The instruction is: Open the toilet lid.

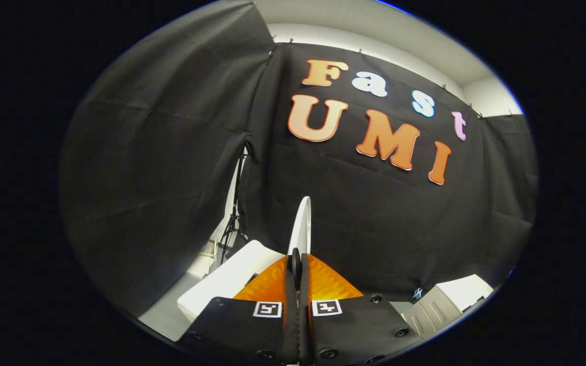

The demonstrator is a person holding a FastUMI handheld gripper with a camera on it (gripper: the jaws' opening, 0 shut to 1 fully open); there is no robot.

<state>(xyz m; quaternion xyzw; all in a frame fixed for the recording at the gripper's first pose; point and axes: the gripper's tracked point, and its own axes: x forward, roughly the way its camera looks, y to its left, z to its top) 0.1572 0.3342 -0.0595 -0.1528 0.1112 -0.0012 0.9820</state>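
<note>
The white toilet lid (303, 223) stands nearly upright and is seen edge-on, a thin curved strip rising just beyond the fingertips in front of the black cloth wall. My gripper (298, 260) has its two orange fingers (267, 285) drawn close together, with the lid's lower edge pinched between their tips. Behind and to the left of the fingers lies a white block (227, 284), which looks like the toilet's tank or body. The bowl and the seat are hidden under the gripper.
A black stand (233, 218) rises in the gap of the cloth wall left of the lid. A white ribbed box (448, 302) sits low to the right of the fingers. Pale floor (163, 317) shows at the lower left.
</note>
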